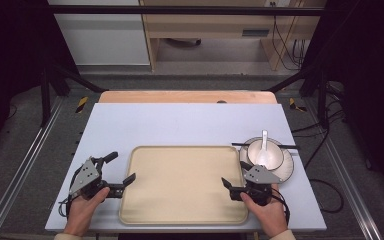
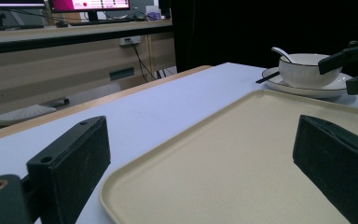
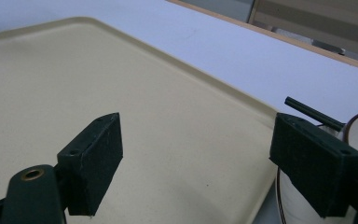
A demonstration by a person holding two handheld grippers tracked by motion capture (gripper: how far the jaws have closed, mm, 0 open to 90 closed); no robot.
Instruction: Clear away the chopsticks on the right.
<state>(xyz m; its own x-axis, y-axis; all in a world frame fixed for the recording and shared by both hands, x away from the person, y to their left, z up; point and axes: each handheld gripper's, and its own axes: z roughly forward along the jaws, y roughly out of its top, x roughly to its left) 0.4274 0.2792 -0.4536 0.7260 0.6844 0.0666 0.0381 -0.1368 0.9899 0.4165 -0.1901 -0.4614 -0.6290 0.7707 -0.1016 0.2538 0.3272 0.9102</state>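
A beige tray (image 1: 182,182) lies flat at the table's near middle. My left gripper (image 1: 120,168) is open at the tray's left edge; in the left gripper view its jaws (image 2: 200,158) stand wide apart, with the tray (image 2: 242,154) edge running between them. At the tray's right edge my right gripper (image 1: 236,174) is also open, its jaws (image 3: 203,163) astride the rim of the tray (image 3: 98,84) with nothing gripped. Just right of the tray, a white bowl (image 1: 265,154) holding a white spoon (image 1: 264,142) sits on a plate (image 1: 286,172), with black chopsticks (image 1: 262,145) laid across.
The pale table (image 1: 180,120) has a wooden strip along its far edge. From the left gripper view, the bowl (image 2: 307,70), plate (image 2: 307,88) and right gripper (image 2: 354,65) stand beyond the tray. A chopstick (image 3: 312,113) and the plate's rim (image 3: 354,121) lie close to the right jaw.
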